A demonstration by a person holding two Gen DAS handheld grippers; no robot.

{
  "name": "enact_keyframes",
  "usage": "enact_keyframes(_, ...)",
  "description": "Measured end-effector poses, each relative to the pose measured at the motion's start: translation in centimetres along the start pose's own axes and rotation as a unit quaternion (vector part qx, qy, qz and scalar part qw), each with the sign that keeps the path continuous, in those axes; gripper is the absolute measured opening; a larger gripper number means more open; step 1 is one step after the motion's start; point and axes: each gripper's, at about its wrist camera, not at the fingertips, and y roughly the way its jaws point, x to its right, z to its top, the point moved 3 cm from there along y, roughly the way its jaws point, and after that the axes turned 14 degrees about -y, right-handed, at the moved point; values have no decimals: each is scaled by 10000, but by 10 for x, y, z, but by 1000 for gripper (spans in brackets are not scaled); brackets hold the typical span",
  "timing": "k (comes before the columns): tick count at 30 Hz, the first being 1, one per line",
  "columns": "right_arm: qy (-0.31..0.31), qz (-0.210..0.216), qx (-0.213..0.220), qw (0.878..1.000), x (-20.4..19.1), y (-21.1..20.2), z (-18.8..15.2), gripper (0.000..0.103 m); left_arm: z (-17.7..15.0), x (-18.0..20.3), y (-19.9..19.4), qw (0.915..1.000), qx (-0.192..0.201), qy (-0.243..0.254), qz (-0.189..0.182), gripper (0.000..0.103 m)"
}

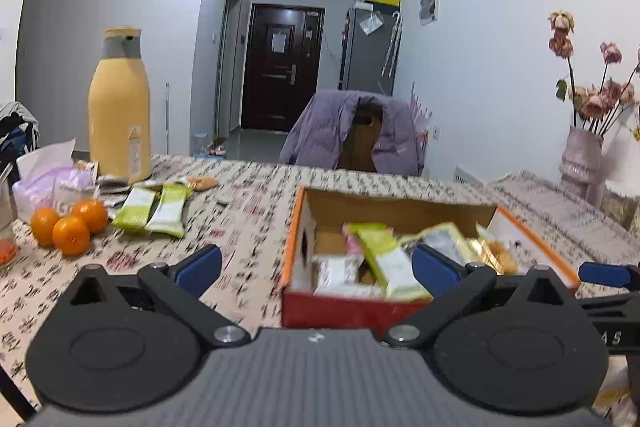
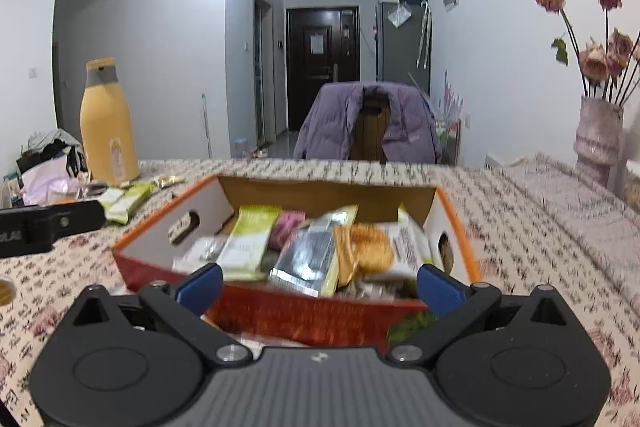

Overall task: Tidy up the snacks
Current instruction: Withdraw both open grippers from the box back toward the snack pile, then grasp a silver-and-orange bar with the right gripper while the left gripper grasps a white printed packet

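Observation:
An open orange-and-red cardboard box sits on the patterned tablecloth, holding several snack packets, among them a green-and-white bar and a round biscuit pack. Two more green snack bars lie on the cloth to the box's left. My left gripper is open, empty, near the box's front left corner. My right gripper is open and empty just before the box's front wall. Part of the right gripper shows at the left wrist view's right edge.
A tall yellow thermos stands at the back left. Three oranges and a tissue pack lie at the left. A vase of dried roses stands back right. A chair with a purple jacket faces the table's far edge.

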Motion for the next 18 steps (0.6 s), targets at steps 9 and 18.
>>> enact_keyframes(9, 160, 52, -485, 9987, -10, 12, -24, 103, -31, -31, 3, 9992, -374, 124, 119, 103)
enact_keyframes(18, 336, 71, -835, 9959, -19, 36, -23, 103, -44, -55, 20, 9983, -544, -152, 149, 103)
